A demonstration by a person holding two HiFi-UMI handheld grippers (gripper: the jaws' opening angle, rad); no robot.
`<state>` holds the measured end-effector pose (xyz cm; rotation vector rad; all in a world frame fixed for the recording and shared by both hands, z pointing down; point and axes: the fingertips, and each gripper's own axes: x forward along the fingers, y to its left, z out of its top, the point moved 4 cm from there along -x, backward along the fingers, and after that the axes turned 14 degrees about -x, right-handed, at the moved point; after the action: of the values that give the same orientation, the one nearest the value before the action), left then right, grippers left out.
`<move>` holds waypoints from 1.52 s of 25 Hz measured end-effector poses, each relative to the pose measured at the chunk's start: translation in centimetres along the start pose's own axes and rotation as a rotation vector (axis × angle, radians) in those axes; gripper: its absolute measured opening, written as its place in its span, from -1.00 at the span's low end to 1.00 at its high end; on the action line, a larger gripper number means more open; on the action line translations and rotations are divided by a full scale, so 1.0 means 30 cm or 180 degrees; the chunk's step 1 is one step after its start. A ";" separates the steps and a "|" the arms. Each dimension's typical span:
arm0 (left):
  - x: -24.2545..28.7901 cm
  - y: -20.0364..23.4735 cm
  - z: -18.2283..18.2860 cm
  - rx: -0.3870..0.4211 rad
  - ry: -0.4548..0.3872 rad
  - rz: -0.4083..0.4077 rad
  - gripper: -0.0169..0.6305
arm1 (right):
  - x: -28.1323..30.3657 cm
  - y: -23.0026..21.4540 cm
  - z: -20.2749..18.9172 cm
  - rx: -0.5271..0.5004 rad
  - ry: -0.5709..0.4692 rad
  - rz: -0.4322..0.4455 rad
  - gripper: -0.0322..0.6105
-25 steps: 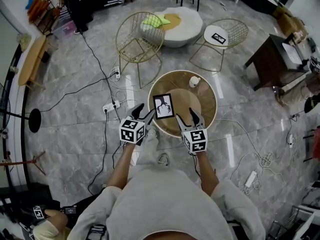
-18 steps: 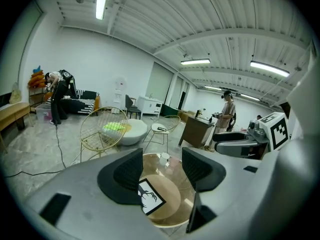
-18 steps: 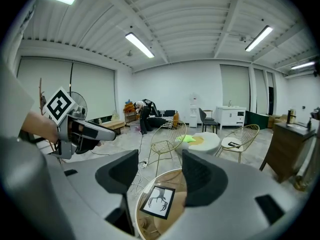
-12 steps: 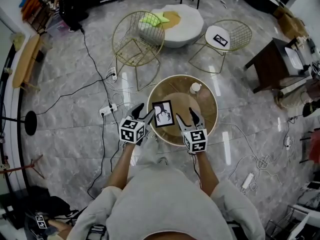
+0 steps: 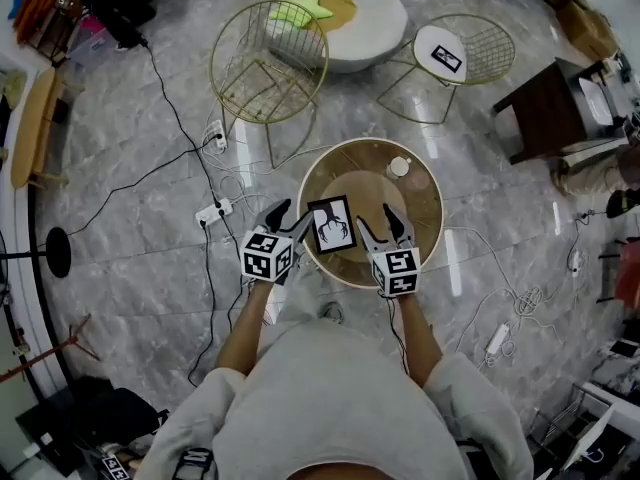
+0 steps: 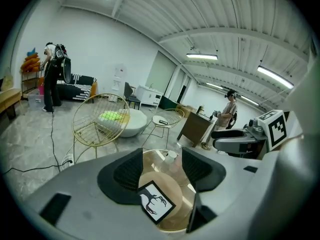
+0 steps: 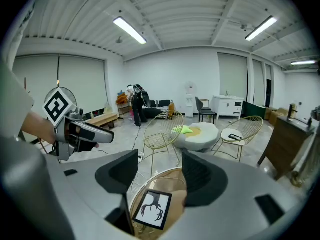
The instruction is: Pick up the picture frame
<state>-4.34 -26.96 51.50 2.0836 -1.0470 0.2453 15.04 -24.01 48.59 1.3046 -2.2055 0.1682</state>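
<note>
A black picture frame (image 5: 332, 225) with a white print of a dark antler shape lies flat on the round glass table (image 5: 425, 230), near its front left rim. My left gripper (image 5: 287, 218) hovers open just left of the frame, its right fingertip close to the frame's left edge. To the frame's right, above the glass, my right gripper (image 5: 384, 224) is open too. The frame (image 6: 156, 206) shows low between the jaws in the left gripper view, and the frame (image 7: 151, 208) lies below the jaws in the right gripper view. Neither gripper holds anything.
A small white cup (image 5: 400, 166) stands at the table's far side. Two gold wire chairs (image 5: 268, 50) (image 5: 455, 56) and a white round pouf (image 5: 352, 20) stand beyond. Cables and a power strip (image 5: 214, 211) lie on the floor to the left. A dark wooden side table (image 5: 548, 108) is at right.
The view has shifted and the table now sits closer under both grippers. The grippers keep their open stance on either side of the frame, slightly nearer to it.
</note>
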 end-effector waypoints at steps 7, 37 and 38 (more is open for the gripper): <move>0.077 0.112 -0.008 -0.0108 0.0295 -0.0066 -0.21 | 0.139 -0.005 -0.005 0.0150 0.0208 -0.0055 -0.09; 0.243 0.218 -0.266 -0.0293 0.0683 0.0131 -0.21 | 0.285 0.074 -0.305 0.0290 0.0586 0.0458 -0.09; 0.249 0.215 -0.282 -0.0302 0.0690 0.0141 -0.21 | 0.284 0.077 -0.321 0.0287 0.0594 0.0486 -0.09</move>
<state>-3.01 -27.70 64.41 1.9028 -0.9557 0.4255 13.89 -25.70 61.49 1.1176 -2.1571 0.4345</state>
